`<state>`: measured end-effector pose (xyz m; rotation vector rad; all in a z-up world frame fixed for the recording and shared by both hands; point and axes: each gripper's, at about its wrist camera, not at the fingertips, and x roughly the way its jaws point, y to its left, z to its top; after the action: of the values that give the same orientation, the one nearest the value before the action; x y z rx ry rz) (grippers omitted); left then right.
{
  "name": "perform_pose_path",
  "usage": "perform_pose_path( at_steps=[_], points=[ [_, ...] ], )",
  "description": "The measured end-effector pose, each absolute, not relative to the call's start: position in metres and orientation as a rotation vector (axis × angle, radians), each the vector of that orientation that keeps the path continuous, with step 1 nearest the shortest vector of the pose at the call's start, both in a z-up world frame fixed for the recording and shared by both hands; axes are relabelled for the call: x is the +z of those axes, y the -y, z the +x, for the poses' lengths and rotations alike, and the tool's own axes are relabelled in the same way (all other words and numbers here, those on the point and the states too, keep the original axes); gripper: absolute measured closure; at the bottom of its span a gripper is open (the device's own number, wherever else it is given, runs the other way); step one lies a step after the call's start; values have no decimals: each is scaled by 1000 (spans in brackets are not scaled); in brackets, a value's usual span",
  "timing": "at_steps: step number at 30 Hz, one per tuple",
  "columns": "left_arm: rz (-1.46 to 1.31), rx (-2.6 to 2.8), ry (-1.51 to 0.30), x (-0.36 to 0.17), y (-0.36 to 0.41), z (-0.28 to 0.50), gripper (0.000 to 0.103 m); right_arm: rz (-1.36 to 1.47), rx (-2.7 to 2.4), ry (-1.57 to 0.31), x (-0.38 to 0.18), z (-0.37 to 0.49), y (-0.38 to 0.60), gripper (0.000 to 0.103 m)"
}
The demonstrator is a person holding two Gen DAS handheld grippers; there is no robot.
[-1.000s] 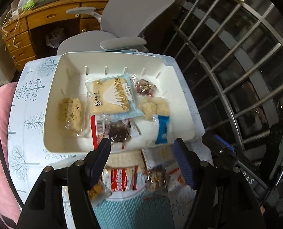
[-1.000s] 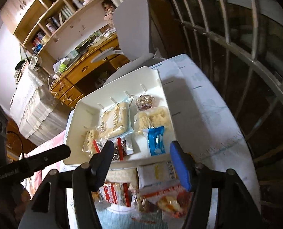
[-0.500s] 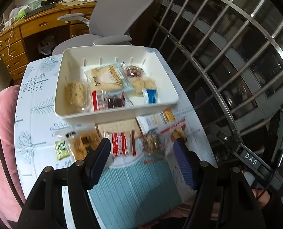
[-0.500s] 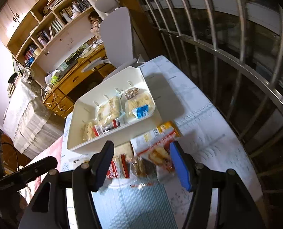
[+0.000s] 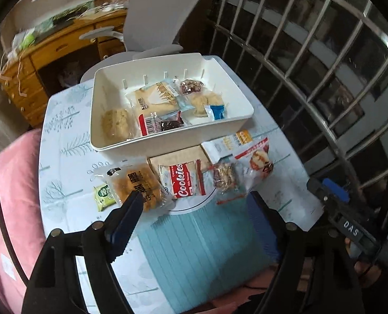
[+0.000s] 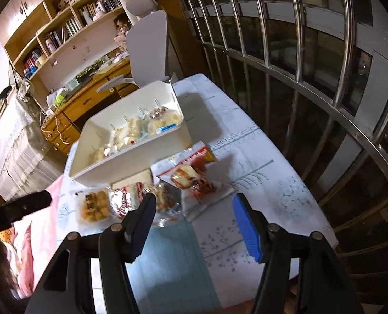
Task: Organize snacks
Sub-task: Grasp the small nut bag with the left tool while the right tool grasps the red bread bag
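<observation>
Now, left gripper [image 5: 194, 209]: its two fingers stand wide apart and hold nothing; it hangs above the table [image 5: 63, 130], on the near side of the white bin [image 5: 167, 141].
Right gripper [image 6: 194, 214]: also spread wide and empty, above the packets that lie in front of the white bin [image 6: 131, 162].
Done so far: several packets already lie inside the bin, among them a large pale cake packet [image 5: 154, 99], a crumbly rice bar [image 5: 115, 124] and a packet with a blue end [image 5: 216, 111].
Left to do: on the near side of the bin a row waits on the table: a small green packet [image 5: 104, 195], a fried pastry packet [image 5: 136, 183], the Cookies packet [image 5: 183, 180], a nut bar [image 5: 224, 176] and a red-and-white pouch [image 5: 256, 157].
Judgement: about half of the snacks are in the bin; no packet is gripped now.
</observation>
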<state>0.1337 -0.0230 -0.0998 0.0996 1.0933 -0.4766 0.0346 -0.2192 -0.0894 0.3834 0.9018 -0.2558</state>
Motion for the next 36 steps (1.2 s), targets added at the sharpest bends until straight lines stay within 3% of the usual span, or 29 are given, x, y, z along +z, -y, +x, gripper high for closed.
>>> perform_pose_path(
  at_steps=[9,13,36],
  points=[
    [127,-443,-1215,-130,52,148,23,312,-162,-939,-112,42,227,42],
    [81,-435,-1271,-144,67,160,17,267,-74,-976,-118,55,234,41],
    [31,-236,-1495,-246,140,217,17,112,415,-1224,-186,146,251,38]
  ],
)
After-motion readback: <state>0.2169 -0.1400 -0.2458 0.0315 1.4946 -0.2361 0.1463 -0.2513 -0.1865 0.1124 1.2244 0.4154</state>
